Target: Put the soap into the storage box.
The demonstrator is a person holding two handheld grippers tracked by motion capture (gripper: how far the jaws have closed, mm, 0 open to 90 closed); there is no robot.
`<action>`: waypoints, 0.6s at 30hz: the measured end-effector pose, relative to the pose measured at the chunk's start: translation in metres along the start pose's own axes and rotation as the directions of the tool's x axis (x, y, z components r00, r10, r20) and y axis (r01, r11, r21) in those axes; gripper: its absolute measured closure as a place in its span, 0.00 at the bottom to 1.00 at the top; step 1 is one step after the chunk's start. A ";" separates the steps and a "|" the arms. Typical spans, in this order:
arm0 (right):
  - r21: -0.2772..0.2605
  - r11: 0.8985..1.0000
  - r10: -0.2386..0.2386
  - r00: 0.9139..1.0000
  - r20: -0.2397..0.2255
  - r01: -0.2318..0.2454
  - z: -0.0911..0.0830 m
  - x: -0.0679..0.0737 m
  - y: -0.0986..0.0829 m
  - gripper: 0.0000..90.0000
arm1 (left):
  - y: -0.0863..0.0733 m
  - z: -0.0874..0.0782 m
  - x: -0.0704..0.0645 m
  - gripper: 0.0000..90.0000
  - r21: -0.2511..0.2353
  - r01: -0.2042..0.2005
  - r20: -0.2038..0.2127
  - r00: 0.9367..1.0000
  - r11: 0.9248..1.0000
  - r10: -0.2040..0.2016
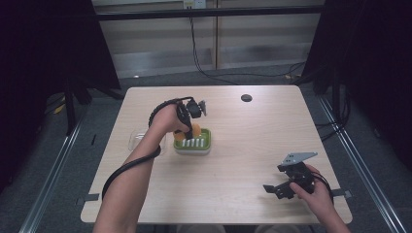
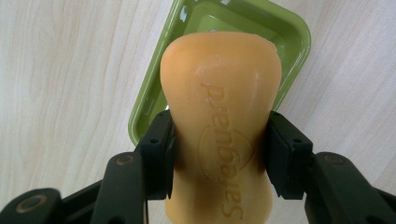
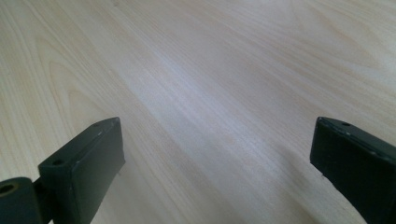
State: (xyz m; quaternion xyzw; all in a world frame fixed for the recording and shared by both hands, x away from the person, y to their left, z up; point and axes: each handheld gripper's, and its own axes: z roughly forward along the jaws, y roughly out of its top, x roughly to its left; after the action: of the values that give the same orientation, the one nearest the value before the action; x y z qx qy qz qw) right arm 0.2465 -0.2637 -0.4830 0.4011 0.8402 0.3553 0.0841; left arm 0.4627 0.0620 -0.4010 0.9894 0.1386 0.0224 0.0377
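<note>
The left gripper (image 1: 190,127) clamps an orange bar of soap (image 2: 219,130) between its two black jaws, which press on the bar's narrowed waist from either side. In the left gripper view the soap's long axis runs straight away from the camera, its broad rounded end pointing out ahead and the other end toward the gripper's body; the embossed face with its lettering is turned to the camera. Below and beyond that far end lies the green soap dish (image 2: 294,37), a rounded rectangle set at a slant, so that the bar hangs over the dish's near-left part. Whether the soap touches the dish cannot be told.

In the high view the soap (image 1: 196,129) stands steeply over the dish (image 1: 206,141), near the middle of the wooden table (image 1: 243,145), with white ribs visible in the front of the dish. A clear plastic lid or tray (image 1: 135,139) lies just left of the dish, partly behind the left forearm. A small dark round disc (image 1: 246,97) sits well apart near the far edge.

The right gripper (image 1: 281,187) rests near the table's front right corner, its jaws spread wide with bare wood between them.
</note>
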 end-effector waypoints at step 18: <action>-0.001 1.000 -0.005 1.000 -0.001 0.005 0.000 -0.001 0.000 0.03 | 0.007 0.007 0.000 0.55 -0.005 -0.041 -0.008 0.999 0.999 0.041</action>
State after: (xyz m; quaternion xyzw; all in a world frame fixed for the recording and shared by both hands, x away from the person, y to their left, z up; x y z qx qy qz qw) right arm 0.2467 -0.2642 -0.4833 0.3989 0.8410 0.3557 0.0845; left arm 0.4645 0.0547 -0.4077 0.9918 0.1186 0.0276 0.0393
